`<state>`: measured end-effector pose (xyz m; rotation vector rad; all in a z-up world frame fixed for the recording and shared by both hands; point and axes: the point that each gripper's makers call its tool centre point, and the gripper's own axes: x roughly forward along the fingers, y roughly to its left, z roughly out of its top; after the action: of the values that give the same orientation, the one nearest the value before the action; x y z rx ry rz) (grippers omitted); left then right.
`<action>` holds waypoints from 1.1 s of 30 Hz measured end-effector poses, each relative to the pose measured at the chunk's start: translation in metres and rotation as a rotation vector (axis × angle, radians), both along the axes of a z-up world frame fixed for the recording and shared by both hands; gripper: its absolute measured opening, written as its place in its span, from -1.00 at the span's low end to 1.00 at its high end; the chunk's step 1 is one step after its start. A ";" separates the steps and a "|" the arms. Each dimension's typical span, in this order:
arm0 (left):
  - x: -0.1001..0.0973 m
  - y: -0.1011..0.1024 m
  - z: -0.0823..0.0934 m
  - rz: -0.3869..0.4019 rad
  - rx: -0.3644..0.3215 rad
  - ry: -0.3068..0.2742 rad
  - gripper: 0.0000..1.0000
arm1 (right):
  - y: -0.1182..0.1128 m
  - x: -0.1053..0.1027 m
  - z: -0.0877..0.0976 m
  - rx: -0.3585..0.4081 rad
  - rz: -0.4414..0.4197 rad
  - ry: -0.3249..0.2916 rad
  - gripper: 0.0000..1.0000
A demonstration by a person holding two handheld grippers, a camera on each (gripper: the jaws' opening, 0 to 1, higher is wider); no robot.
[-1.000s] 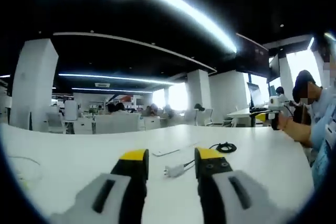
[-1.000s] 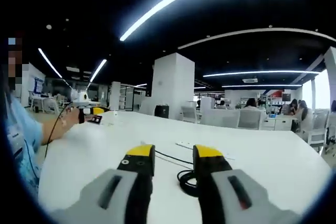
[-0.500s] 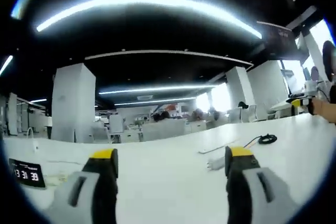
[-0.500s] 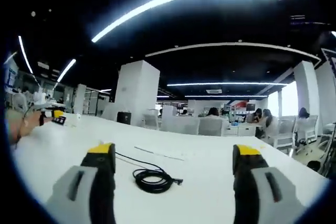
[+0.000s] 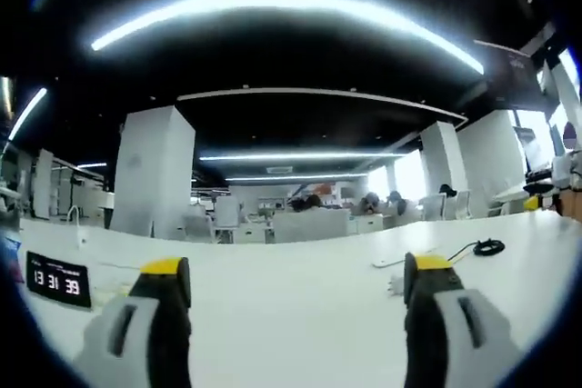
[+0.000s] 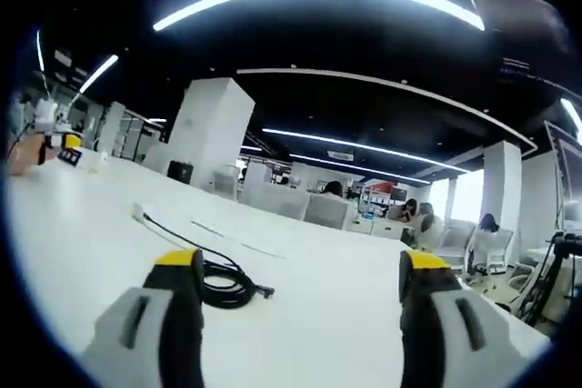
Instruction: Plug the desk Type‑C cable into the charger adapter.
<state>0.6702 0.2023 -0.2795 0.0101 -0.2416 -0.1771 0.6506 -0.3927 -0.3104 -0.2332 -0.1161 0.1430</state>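
Desk [image 5: 291,315] white, open office | cable [image 6: 223,283] coiled | left claw [image 5: 291,270], right claw [image 6: 296,265] spread

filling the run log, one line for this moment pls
left claw: open, empty | right claw: open, empty | coiled black cable: on white desk, unplugged | white charger adapter: on desk
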 end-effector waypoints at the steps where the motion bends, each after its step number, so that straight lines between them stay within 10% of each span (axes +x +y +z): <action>1: 0.000 0.000 -0.001 0.002 0.003 0.005 0.93 | 0.000 0.000 -0.001 0.003 0.000 0.002 0.79; 33: -0.006 -0.002 0.008 -0.014 0.010 -0.024 0.87 | 0.025 -0.009 0.008 -0.089 0.070 -0.018 0.38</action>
<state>0.6639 0.2007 -0.2711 0.0205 -0.2644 -0.1925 0.6414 -0.3677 -0.3029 -0.3189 -0.1356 0.2161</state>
